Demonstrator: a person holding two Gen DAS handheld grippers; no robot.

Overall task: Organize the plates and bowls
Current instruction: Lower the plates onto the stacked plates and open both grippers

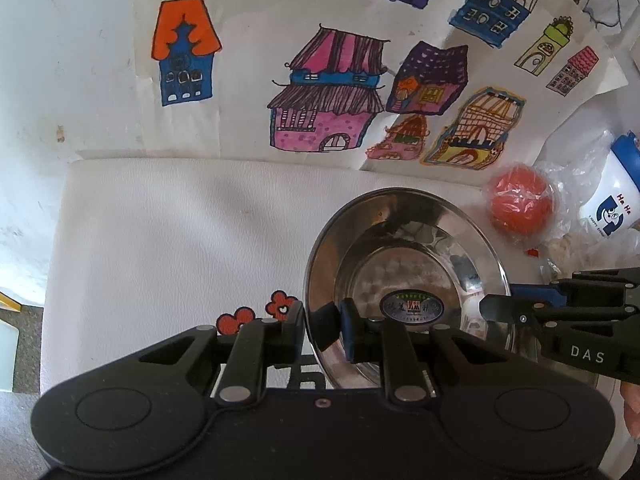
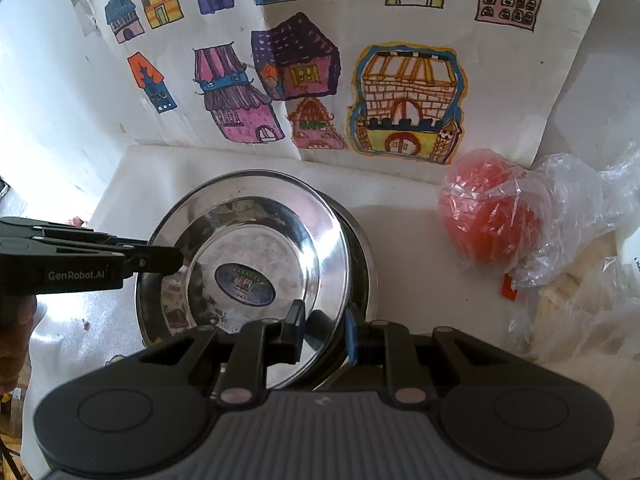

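A shiny steel plate [image 1: 404,256] with an oval sticker lies on a white table cover; in the right wrist view the plate [image 2: 256,248] sits on top of another steel dish [image 2: 364,256] beneath it. My left gripper [image 1: 322,326] is shut on the plate's left rim. My right gripper [image 2: 324,328] is shut on the plate's right rim. The right gripper [image 1: 520,312] also shows at the plate's right edge in the left wrist view, and the left gripper [image 2: 160,258] shows at the plate's left edge in the right wrist view.
A red ball in clear plastic [image 1: 518,208] [image 2: 488,220] lies right of the plates. A white and blue cup [image 1: 618,204] and crumpled plastic bags [image 2: 580,280] stand further right. Paper with drawn houses [image 1: 328,92] leans on the wall behind.
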